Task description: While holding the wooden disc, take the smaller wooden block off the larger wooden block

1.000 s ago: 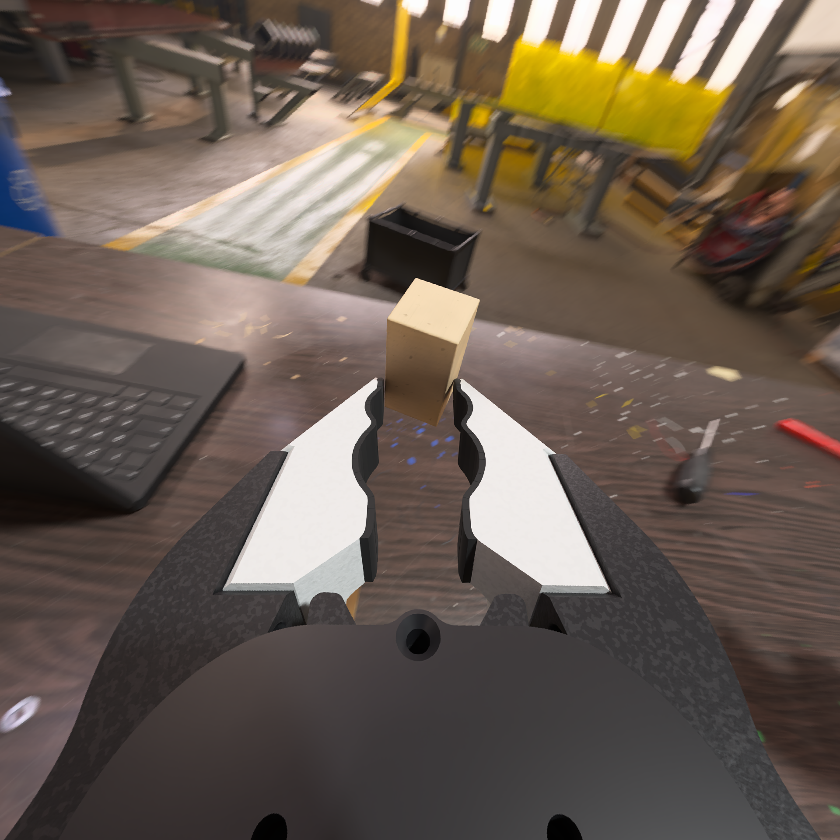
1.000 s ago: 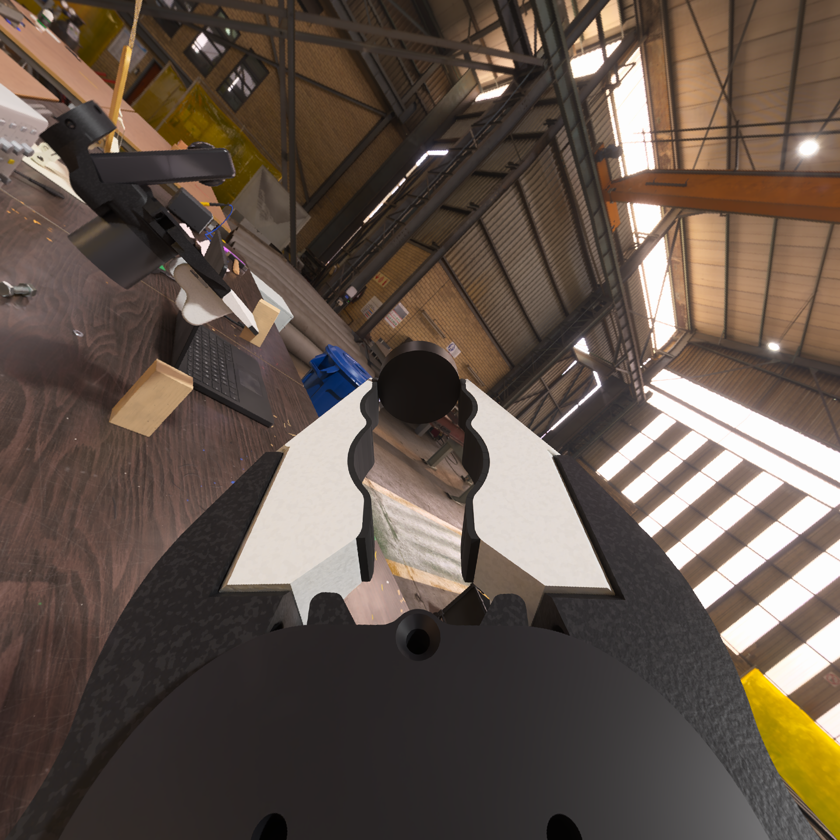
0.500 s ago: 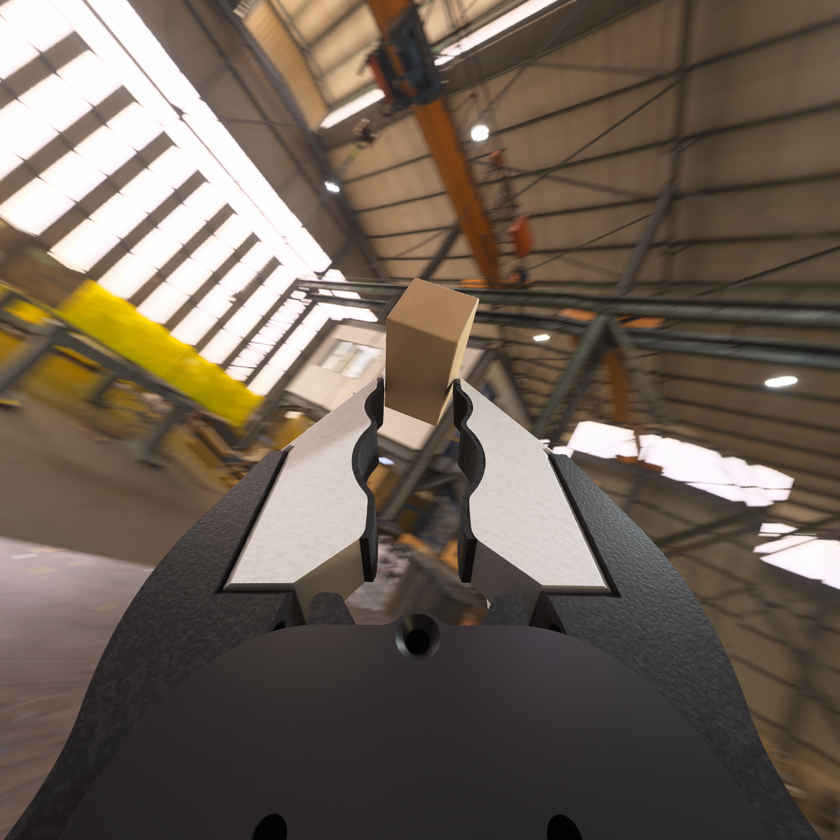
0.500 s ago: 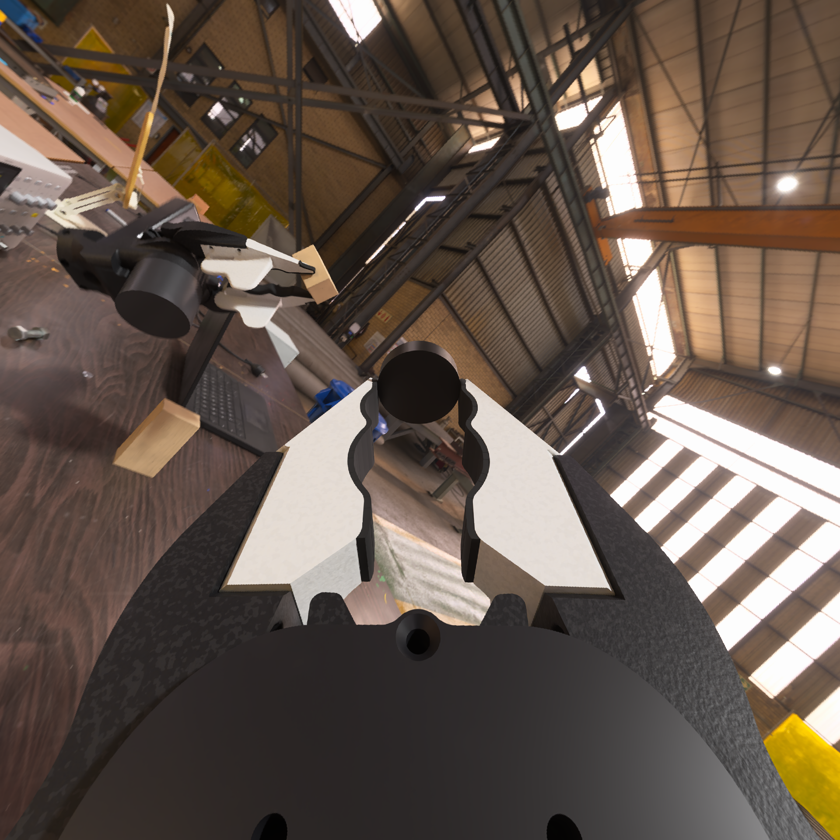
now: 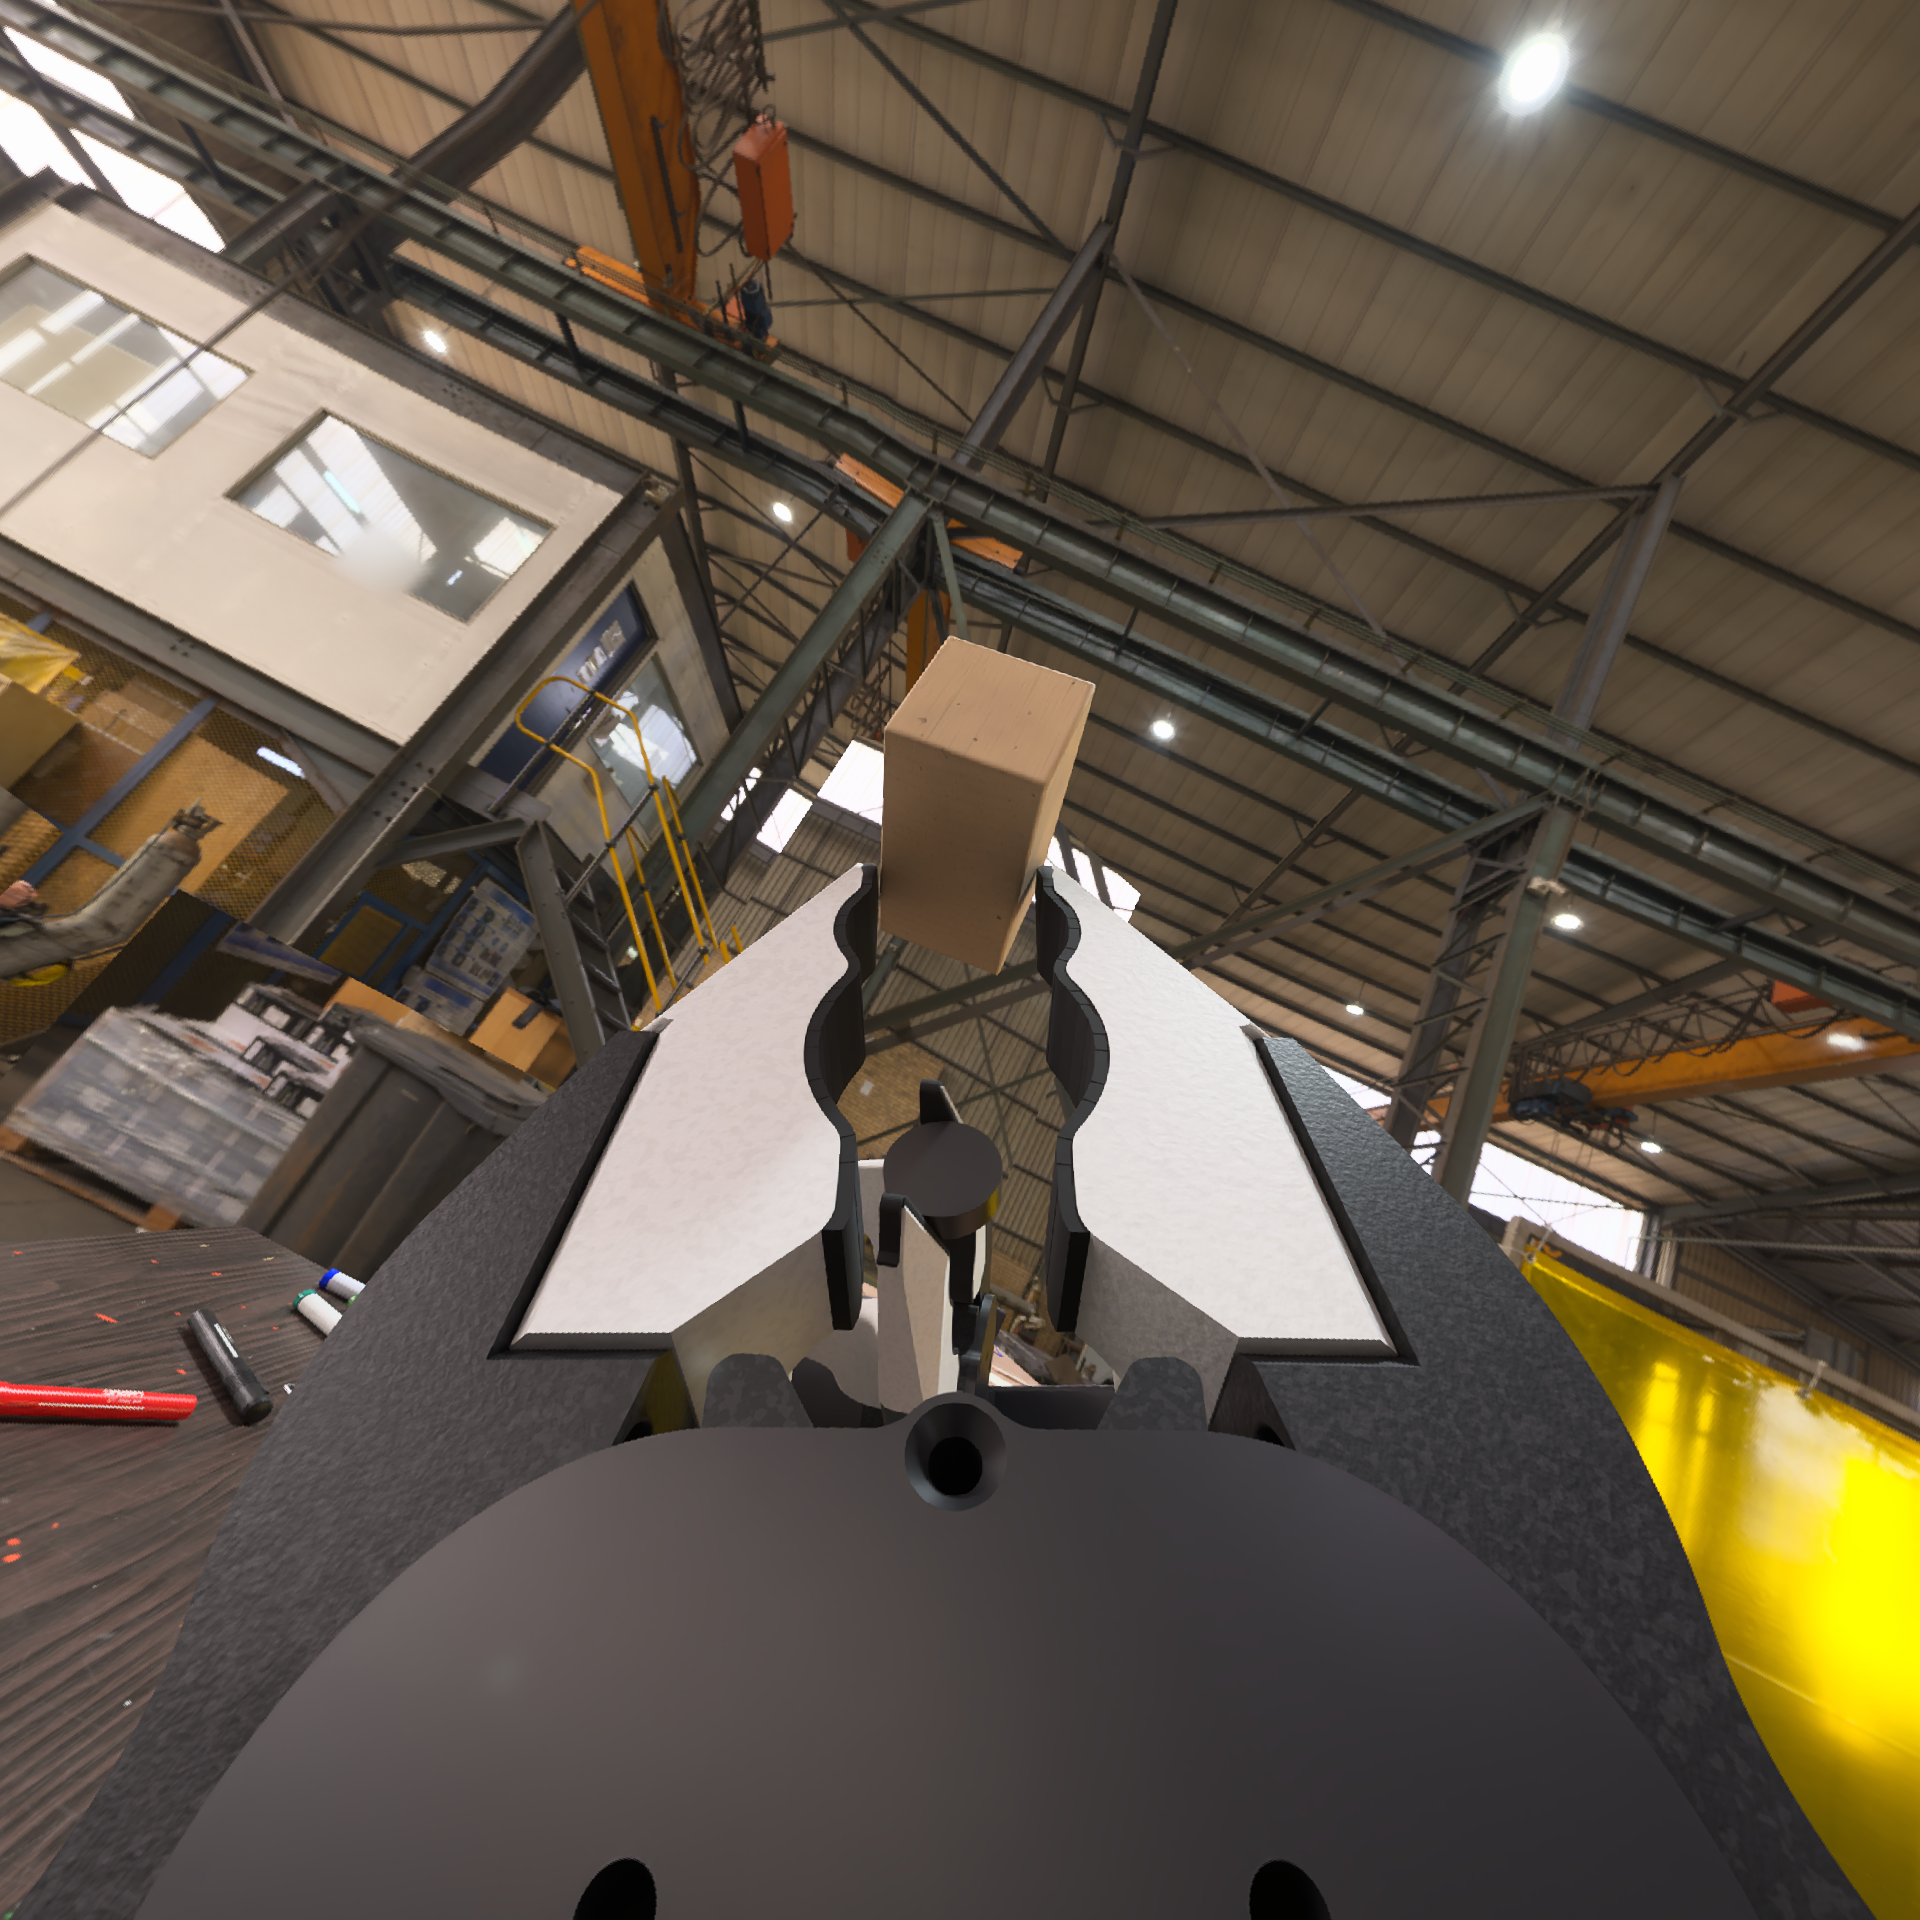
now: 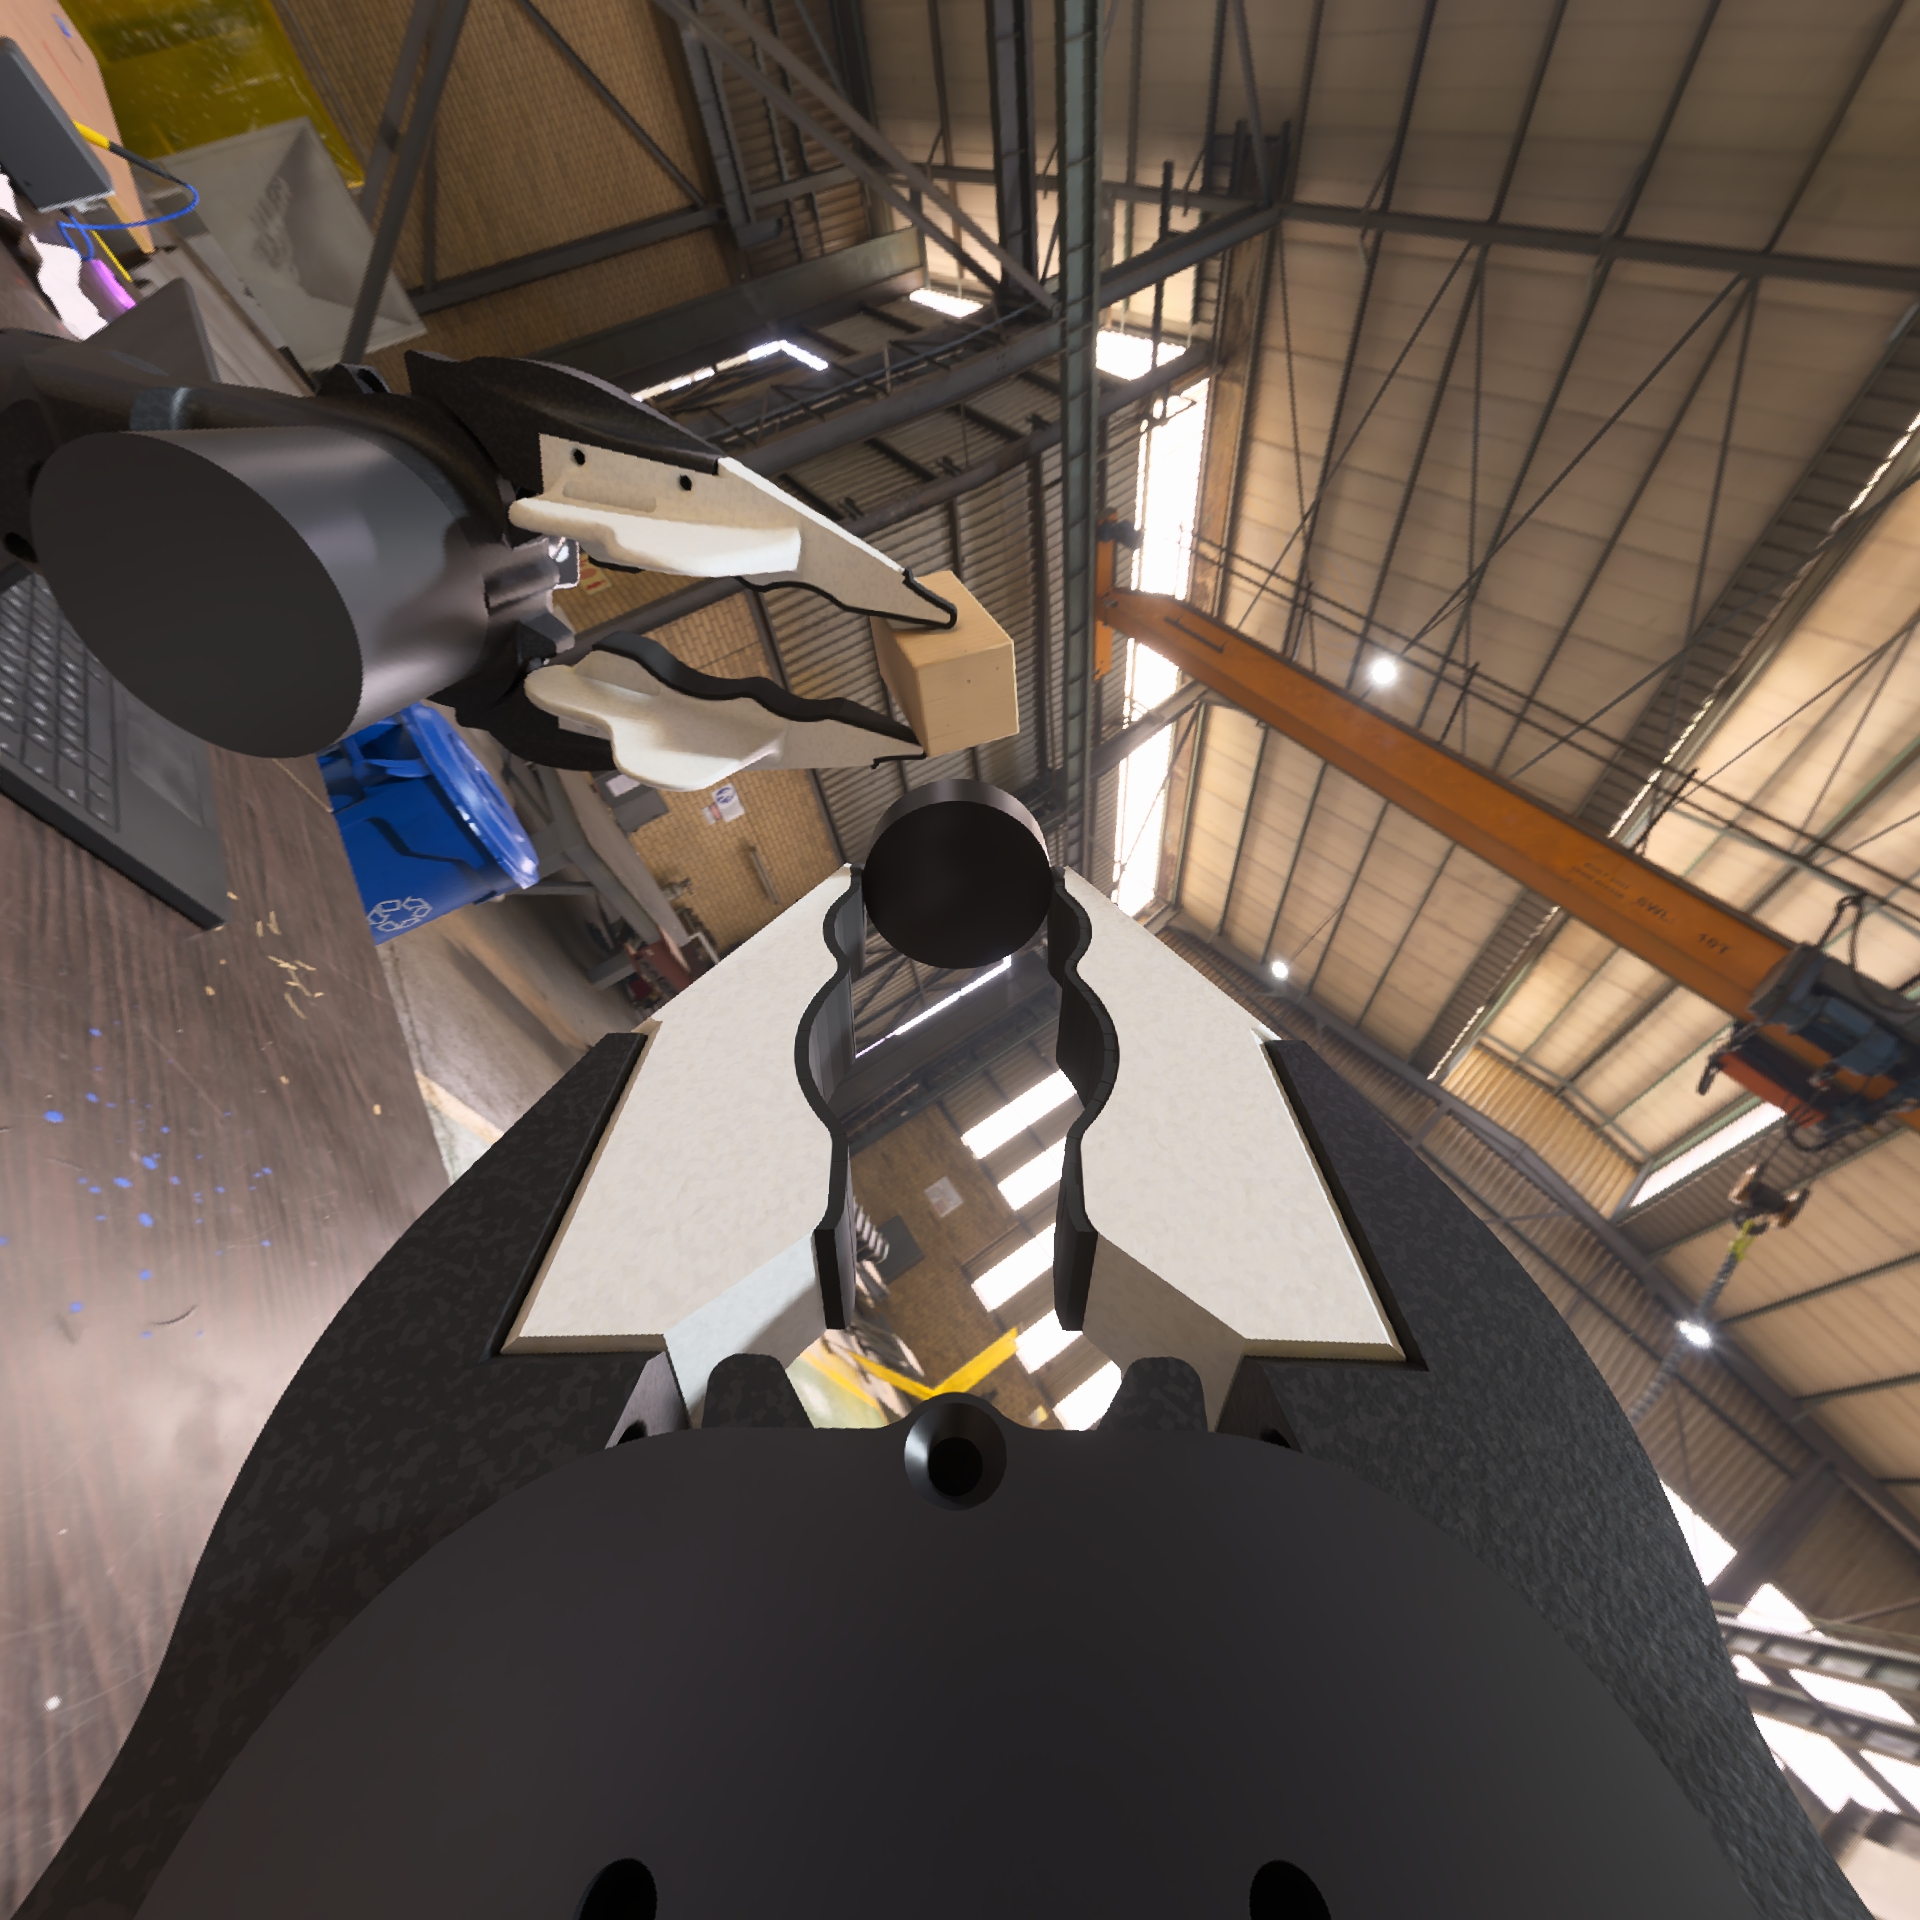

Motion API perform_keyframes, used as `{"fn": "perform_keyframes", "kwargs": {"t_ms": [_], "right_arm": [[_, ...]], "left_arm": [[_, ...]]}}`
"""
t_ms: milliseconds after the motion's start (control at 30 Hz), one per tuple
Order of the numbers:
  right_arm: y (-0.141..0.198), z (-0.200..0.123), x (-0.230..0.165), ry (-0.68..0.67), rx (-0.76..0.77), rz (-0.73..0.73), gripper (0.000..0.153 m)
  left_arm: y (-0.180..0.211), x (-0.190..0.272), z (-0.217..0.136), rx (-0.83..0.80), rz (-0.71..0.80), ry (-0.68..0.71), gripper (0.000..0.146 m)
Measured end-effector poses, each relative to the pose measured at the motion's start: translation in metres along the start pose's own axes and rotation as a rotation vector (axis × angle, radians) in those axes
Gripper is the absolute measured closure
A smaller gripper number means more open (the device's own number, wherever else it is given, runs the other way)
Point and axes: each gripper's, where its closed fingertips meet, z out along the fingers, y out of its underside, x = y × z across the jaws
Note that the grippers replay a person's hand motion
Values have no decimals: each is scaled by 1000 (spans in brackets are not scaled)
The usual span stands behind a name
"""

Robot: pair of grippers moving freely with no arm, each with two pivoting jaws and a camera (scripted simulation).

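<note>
Aloft, left gripper [image 5: 954, 894] fingers narrow, pinching smaller wooden block [image 5: 977, 805]; right gripper [image 6: 956, 899] clamps wooden disc [image 6: 956, 888].

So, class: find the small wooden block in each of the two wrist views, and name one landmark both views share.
Left wrist view: the small wooden block sits just above centre, clamped at the tips of the left gripper.
Right wrist view: the same block shows upper centre, pinched by the left gripper, above the dark disc.
Shared landmark: the dark disc, seen low between the fingers in the left view.
</note>
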Motion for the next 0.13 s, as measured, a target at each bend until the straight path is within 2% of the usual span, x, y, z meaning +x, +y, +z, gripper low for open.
{"fn": "perform_keyframes", "kwargs": {"t_ms": [133], "right_arm": [[-7,-4,6,35,47,-34,118]], "left_arm": [[3,2,1,-20,10,4,116]]}}
